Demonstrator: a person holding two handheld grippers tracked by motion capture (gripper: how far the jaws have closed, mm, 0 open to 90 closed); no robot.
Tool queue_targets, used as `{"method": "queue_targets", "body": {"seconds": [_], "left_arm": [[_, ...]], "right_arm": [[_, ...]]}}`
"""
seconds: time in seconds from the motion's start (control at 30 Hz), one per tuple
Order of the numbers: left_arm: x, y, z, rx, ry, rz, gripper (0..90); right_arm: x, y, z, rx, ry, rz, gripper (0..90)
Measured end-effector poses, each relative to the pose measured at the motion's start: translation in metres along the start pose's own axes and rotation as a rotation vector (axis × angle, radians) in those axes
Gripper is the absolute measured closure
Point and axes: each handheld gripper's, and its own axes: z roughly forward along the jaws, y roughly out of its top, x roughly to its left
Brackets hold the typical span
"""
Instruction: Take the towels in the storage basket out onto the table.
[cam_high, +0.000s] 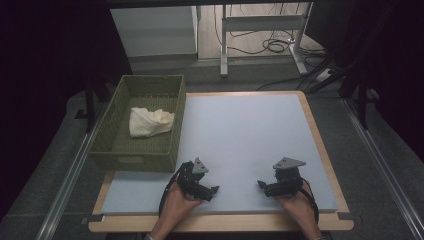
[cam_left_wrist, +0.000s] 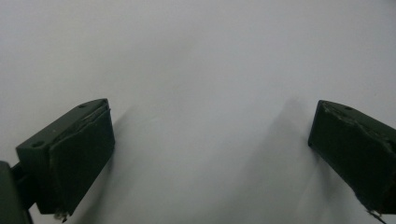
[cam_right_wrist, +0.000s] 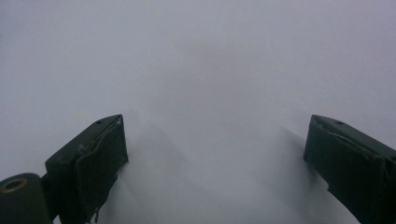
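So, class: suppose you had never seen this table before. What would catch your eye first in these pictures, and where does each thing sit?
First the green woven basket at the table's far left, with a crumpled cream cloth inside it. Then the wide pale blue mat that covers the table. At its near edge rest the left gripper and right gripper, both with jaws open on nothing.

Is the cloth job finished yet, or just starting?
Hard to say which. The cream cloth lies bunched inside the green basket. Nothing is in hand: the left claw and right claw rest open on the grey mat, apart from the basket. If the cloth needs taking out, that's left.
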Motion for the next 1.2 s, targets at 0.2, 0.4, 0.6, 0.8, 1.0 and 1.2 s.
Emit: {"method": "queue_targets", "body": {"seconds": [0.2,0.4,0.6,0.8,1.0,1.2], "left_arm": [[0.0001,-0.0003,0.0,-0.002,-0.001,-0.002,0.5],[0.0002,-0.0002,-0.0001,-0.002,-0.003,-0.003,0.5],[0.0,-0.0001,-0.0001,0.0,-0.002,-0.006,0.5],[0.0,0.0001,-0.0002,0.002,-0.003,-0.007,0.5],[0.0002,0.0005,-0.0005,0.0,-0.004,-0.01,1.0],[0.0023,0.0051,-0.0006,0.013,-0.007,-0.008,2.3]], "right_arm": [[-0.0001,-0.0001,0.0,-0.001,0.0,0.0,6.0],[-0.0001,-0.0001,0.0,-0.001,0.001,0.001,6.0],[-0.0002,-0.0001,0.0,-0.002,0.001,0.001,6.1],[-0.0001,-0.0001,0.0,-0.002,0.0,0.0,6.1],[-0.0001,-0.0001,-0.0001,-0.002,0.0,0.0,6.1],[-0.0002,-0.0001,-0.0001,-0.002,0.001,0.001,6.1]]}}
